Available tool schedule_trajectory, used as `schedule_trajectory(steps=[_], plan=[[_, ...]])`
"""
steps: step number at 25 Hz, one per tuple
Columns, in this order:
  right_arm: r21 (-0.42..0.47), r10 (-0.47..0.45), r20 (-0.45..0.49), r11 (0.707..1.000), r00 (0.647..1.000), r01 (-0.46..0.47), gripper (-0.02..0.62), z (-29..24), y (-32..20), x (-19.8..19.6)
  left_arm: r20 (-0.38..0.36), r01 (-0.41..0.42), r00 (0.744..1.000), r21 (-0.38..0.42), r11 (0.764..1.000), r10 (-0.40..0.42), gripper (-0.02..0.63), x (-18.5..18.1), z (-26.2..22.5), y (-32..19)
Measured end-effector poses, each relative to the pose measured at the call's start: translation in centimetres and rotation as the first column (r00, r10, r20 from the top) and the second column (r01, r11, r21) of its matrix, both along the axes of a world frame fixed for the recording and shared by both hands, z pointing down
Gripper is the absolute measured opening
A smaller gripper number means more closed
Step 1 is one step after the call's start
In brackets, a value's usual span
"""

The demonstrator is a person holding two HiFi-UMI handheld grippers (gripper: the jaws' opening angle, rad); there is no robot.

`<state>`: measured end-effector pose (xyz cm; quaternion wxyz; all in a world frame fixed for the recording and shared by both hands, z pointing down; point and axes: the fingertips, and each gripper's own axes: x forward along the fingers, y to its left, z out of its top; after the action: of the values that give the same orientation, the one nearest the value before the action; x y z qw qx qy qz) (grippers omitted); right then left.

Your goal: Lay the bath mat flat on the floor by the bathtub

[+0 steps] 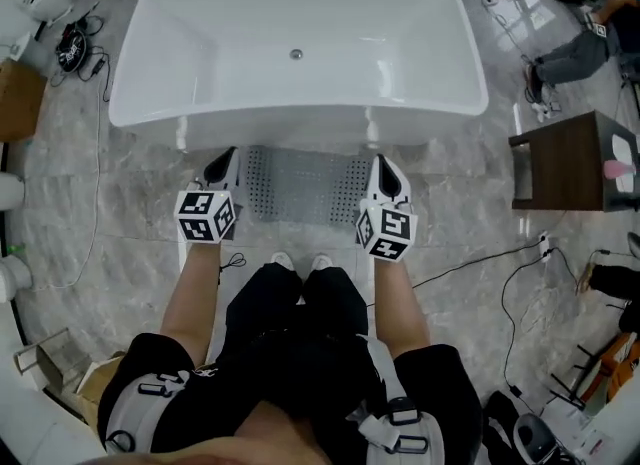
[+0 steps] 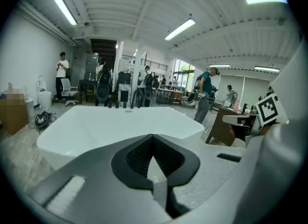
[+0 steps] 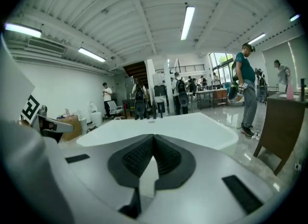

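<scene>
Your left gripper (image 1: 222,164) has its jaws pressed together, and the left gripper view shows nothing between them. Your right gripper (image 1: 387,171) is closed the same way, also with nothing in its jaws. Both grippers point toward the bathtub (image 1: 300,118), one beside each end of the bath mat (image 1: 305,185). You cannot tell whether either tip touches it. The grey, perforated bath mat lies flat on the floor (image 1: 455,228), close against the front of the bathtub. A brown side table (image 1: 560,168) stands well apart to the right.
</scene>
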<state>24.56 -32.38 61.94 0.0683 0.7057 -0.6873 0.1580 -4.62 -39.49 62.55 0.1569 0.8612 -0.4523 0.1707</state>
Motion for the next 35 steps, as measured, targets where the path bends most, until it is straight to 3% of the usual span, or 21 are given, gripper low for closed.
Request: schedule_trajectory(steps=[6,10,13,18,27,35], plan=[[0.194,0.026,0.015,0.981,1.0,-0.029,0.005,-17.9,2.2,-0.4,-0.053,-0.031,0.998,0.178,0.984,0.041,0.005,2.3,-18.2,3.7],[0.307,0.03,-0.026,0.951,0.999,-0.021,0.005,-25.5,4.9,-1.0,-0.112,0.011,0.993,0.268,0.963,0.019,0.005,1.7,-25.7,5.9],[0.354,0.023,-0.024,0.935,0.999,-0.013,0.005,-28.0,5.9,-1.2,-0.14,0.034,0.99,0.319,0.947,0.012,0.005,1.2,-29.0,6.4],[0.375,0.017,-0.023,0.927,1.0,-0.007,0.005,-29.5,7.2,-1.1,-0.143,0.034,0.99,0.356,0.934,0.019,0.005,1.2,-31.4,7.5],[0.355,0.007,-0.036,0.935,0.999,0.006,0.005,-29.2,8.0,-0.4,-0.116,0.023,0.993,0.341,0.94,0.018,0.005,0.9,-30.4,8.9],[0.368,-0.029,-0.039,0.929,0.999,0.042,0.005,-29.6,7.8,-2.0,-0.107,0.033,0.994,0.344,0.938,0.004,0.005,-0.5,-30.5,8.8]])
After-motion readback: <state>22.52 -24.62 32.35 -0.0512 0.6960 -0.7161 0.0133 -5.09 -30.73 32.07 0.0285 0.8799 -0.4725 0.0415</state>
